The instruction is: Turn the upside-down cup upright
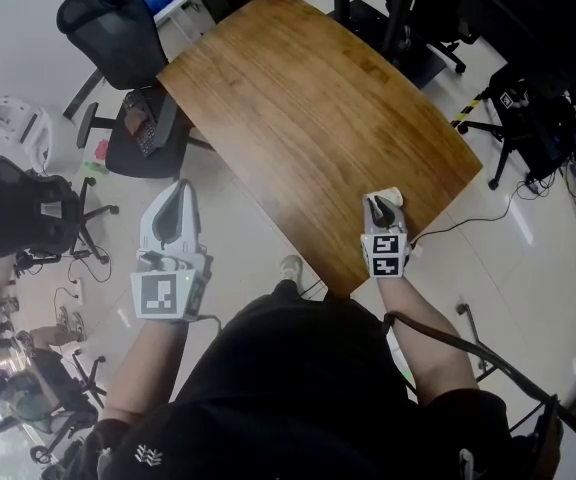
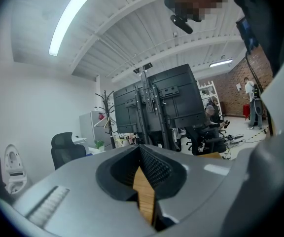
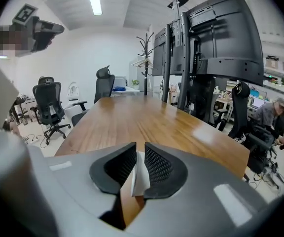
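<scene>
The cup (image 1: 392,196) is at the near right edge of the table (image 1: 308,108); its thin white wall lies between the jaws of the right gripper (image 1: 381,210), which stand slightly apart and seem not to pinch it; whether it is upright I cannot tell (it shows too small from above); the left gripper (image 1: 176,196), off the table, has its jaws pressed together, empty; the turn looks done or nearly so.

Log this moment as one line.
left gripper: shut, empty, beside table | right gripper: jaws slightly apart around cup wall, at table edge | cup orientation: unclear
</scene>
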Demonstrator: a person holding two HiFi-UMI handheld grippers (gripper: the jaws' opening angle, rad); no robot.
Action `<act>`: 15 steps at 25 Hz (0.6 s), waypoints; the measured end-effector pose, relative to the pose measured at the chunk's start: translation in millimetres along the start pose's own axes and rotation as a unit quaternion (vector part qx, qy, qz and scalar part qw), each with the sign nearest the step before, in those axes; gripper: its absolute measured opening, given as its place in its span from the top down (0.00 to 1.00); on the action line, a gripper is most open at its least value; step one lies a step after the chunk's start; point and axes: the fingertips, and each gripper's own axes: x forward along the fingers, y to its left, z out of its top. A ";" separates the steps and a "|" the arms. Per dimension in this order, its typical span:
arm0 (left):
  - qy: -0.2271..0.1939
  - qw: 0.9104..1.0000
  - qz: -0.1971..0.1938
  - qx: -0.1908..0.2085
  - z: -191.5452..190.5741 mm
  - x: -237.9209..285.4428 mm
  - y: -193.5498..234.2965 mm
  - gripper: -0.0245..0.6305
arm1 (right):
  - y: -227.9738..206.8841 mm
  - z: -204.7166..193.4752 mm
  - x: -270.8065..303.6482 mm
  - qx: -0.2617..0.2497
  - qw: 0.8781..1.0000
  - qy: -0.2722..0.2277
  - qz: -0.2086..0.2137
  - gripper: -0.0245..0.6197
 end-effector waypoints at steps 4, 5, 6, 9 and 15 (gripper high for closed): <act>-0.002 1.000 0.001 0.000 0.9 -1.1 1.1 0.96 | 1.6 4.4 -3.6 0.004 1.000 -0.016 0.017 0.84; -0.003 1.000 0.001 -0.001 1.4 -0.8 0.7 0.96 | -1.0 6.4 -5.4 0.008 1.000 -0.023 0.019 0.82; -0.004 1.000 0.001 -0.002 2.0 -0.3 0.2 0.96 | -5.8 8.6 -7.5 0.016 0.999 -0.030 0.021 0.81; -0.005 1.000 0.000 -0.002 3.4 1.3 -2.2 0.96 | -34.1 13.1 -13.9 0.060 0.997 -0.040 0.031 0.75; -0.003 1.000 0.004 -0.009 2.3 2.0 -4.7 0.96 | -79.2 -17.0 -13.3 0.152 0.983 0.011 0.100 0.66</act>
